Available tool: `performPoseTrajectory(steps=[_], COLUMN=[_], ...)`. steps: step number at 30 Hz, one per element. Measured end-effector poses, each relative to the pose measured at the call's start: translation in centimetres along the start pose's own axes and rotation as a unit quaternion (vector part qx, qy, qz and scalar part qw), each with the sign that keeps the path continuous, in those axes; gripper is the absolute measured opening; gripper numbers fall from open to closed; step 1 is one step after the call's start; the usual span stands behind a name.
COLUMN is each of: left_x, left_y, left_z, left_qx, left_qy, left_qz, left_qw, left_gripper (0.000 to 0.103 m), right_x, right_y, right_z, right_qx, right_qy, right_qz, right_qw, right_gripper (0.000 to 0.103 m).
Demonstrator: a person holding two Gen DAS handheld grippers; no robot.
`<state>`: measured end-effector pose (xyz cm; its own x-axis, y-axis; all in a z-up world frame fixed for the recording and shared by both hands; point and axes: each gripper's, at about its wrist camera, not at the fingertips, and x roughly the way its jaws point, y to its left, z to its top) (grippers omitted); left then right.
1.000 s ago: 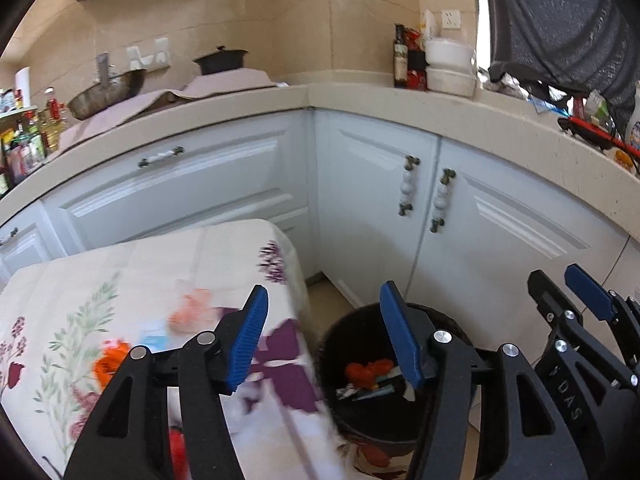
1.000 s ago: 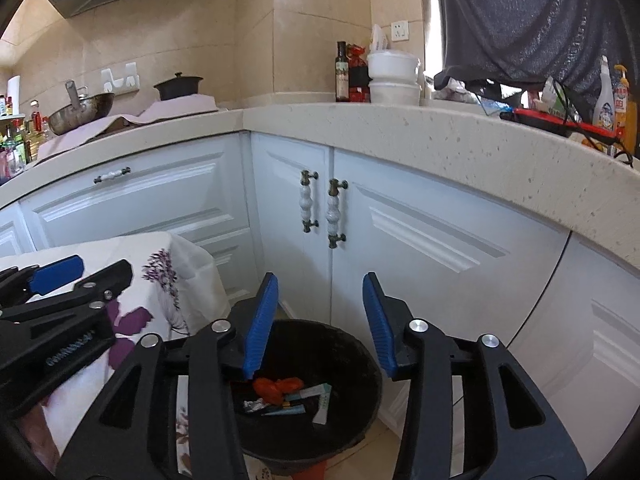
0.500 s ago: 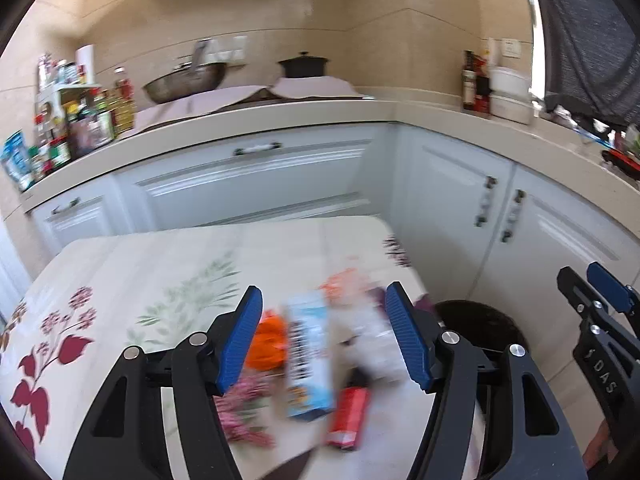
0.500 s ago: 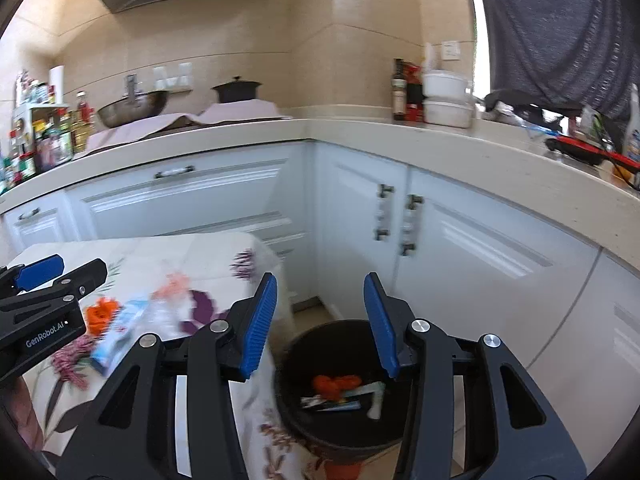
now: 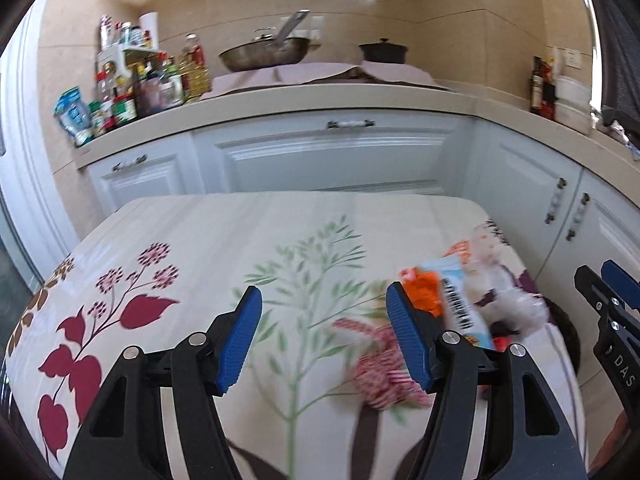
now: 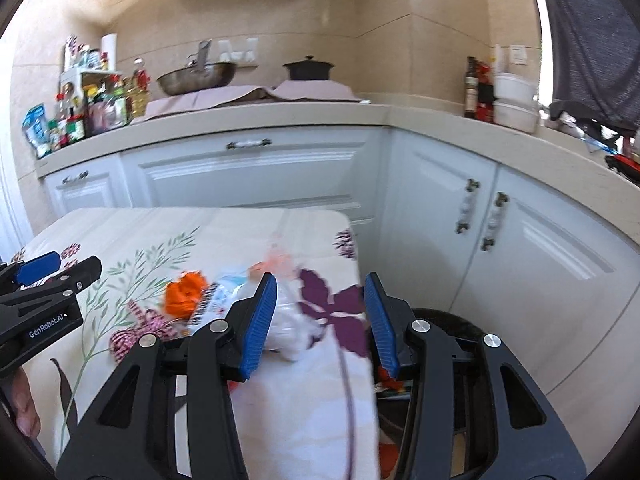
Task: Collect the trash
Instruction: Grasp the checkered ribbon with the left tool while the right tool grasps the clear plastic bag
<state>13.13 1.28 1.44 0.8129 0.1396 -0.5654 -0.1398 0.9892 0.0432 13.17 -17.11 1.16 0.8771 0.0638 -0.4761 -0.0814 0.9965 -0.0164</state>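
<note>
A small pile of trash lies near the right end of the floral tablecloth [image 5: 200,240]: an orange crumpled piece [image 5: 424,292], a blue-white wrapper with a barcode [image 5: 460,308], white crumpled plastic [image 5: 508,296] and a red-white striped wrapper [image 5: 384,368]. My left gripper [image 5: 324,340] hovers open and empty over the cloth, with the pile just to its right. My right gripper [image 6: 320,320] is open and empty above the table's right edge. Behind its left pad shows the white plastic [image 6: 296,328], with the orange piece [image 6: 186,292] and the striped wrapper [image 6: 132,334] further left. The black bin [image 6: 452,320] stands beside the table.
White cabinets [image 6: 248,176] and a counter wrap around the back and right. On the counter are bottles [image 5: 120,92], a wok [image 5: 264,54] and a black pot [image 6: 308,70]. The left gripper [image 6: 66,268] is at the left of the right wrist view, a thumb [image 6: 24,412] beneath it.
Both grippers have swung left, from over the bin to over the table. The trash pile has slid to the right in both views. The left jaws stand slightly wider.
</note>
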Motion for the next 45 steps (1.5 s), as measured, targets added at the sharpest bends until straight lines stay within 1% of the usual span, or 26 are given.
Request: performPoseTrajectory(steps=[6,11,15,20,23,25,28,30,35,38,40,42,45], left_x=[0.8,1.5,2.0,2.3,2.3,2.3,2.3,2.2,2.0,2.2,2.6,3.0,3.6], left_y=[2.2,3.0,3.5,3.2,2.9,2.7,2.3,2.1,0.9,-0.5,-1.4,-1.9,-2.4], left_z=[-0.7,-1.2,-1.5,-1.7,-1.8,-1.9,-2.1,-2.1,-2.2,-2.5,-2.7,-2.7,-2.6], left_qx=[-0.013,-0.018,-0.023,-0.022,-0.019,-0.017,-0.014,-0.014,-0.007,0.008,0.019,0.020,0.028], left_qy=[0.011,0.022,0.032,0.038,0.042,0.044,0.047,0.048,0.047,0.051,0.059,0.070,0.078], left_qz=[0.016,0.020,0.018,0.011,0.006,0.002,-0.004,-0.009,-0.022,-0.030,-0.036,-0.045,-0.045], left_qw=[0.9997,0.9994,0.9991,0.9990,0.9989,0.9989,0.9988,0.9987,0.9986,0.9982,0.9974,0.9963,0.9955], left_gripper=[0.063,0.063,0.063,0.064,0.066,0.067,0.067,0.067,0.067,0.067,0.067,0.067,0.067], right_x=[1.7,3.6,4.9,5.9,6.6,6.8,6.6,6.1,4.8,3.9,3.4,3.0,2.7], right_y=[1.8,2.1,2.1,1.9,1.8,1.7,1.7,1.5,0.8,0.2,-0.4,-1.0,-1.8], right_z=[-0.3,-0.5,-0.7,-0.7,-0.9,-1.0,-1.0,-0.9,-0.6,-0.5,-0.6,-0.7,-0.9], right_qx=[-0.014,-0.011,-0.007,-0.005,0.001,0.002,-0.001,0.003,0.010,0.008,0.011,0.016,0.021], right_qy=[0.027,0.059,0.084,0.103,0.123,0.126,0.123,0.113,0.089,0.076,0.071,0.069,0.067], right_qz=[0.009,0.011,0.013,0.008,0.015,0.017,0.021,0.023,0.022,0.016,0.015,0.013,0.012], right_qw=[1.000,0.998,0.996,0.995,0.992,0.992,0.992,0.993,0.996,0.997,0.997,0.997,0.997], right_gripper=[0.044,0.045,0.045,0.045,0.045,0.043,0.039,0.037,0.036,0.036,0.036,0.036,0.036])
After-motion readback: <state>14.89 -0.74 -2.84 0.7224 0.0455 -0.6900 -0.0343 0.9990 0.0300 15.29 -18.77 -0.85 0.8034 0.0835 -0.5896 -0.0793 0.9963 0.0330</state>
